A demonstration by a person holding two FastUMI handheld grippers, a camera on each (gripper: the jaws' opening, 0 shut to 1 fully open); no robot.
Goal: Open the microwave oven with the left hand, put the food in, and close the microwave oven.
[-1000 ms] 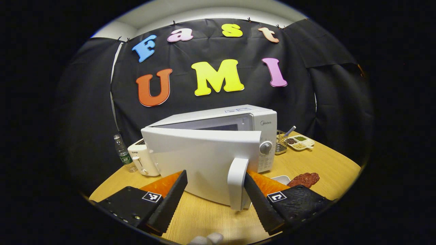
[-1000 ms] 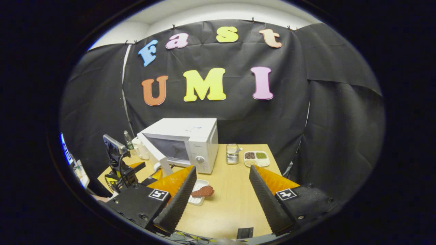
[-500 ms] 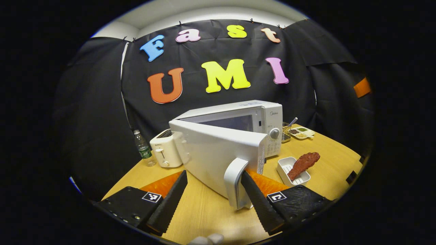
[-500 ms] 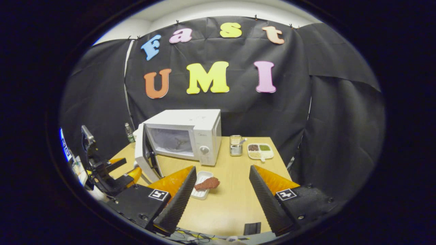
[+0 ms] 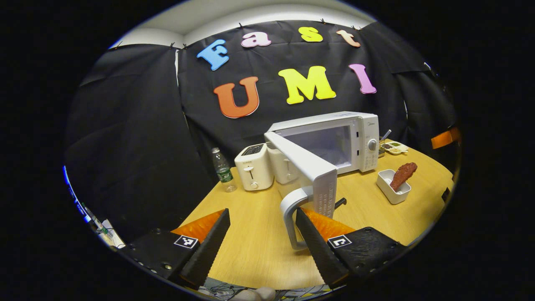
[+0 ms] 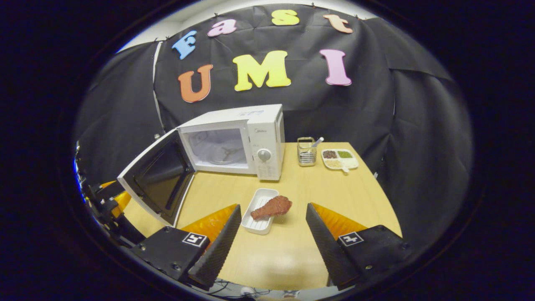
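Left tool [image 5: 262, 234]: fingers spread apart, one finger [image 5: 314, 240] touching the white door handle [image 5: 292, 217], nothing clamped. Right tool [image 6: 271, 238]: fingers spread apart over bare desk [image 6: 288, 255], holding nothing. Microwave oven [image 6: 250, 140]: white, at the desk's back edge; door [image 6: 156, 177] swung wide open. The right gripper view shows the door's dark inner face and the cavity with its turntable; the left gripper view shows the door edge-on and the handle. Food [image 6: 271, 207]: brown drumstick-shaped piece lying across a white rectangular tray [image 6: 259, 211], mid-desk, in front of the oven. Left gripper view also shows two white toasters [image 5: 253, 171] and a plastic bottle [image 5: 222, 169] near the desk's back-left edge. Back-right corner: wire holder [image 6: 306, 151] and sectioned dish [image 6: 339, 158]; contents too small to identify.
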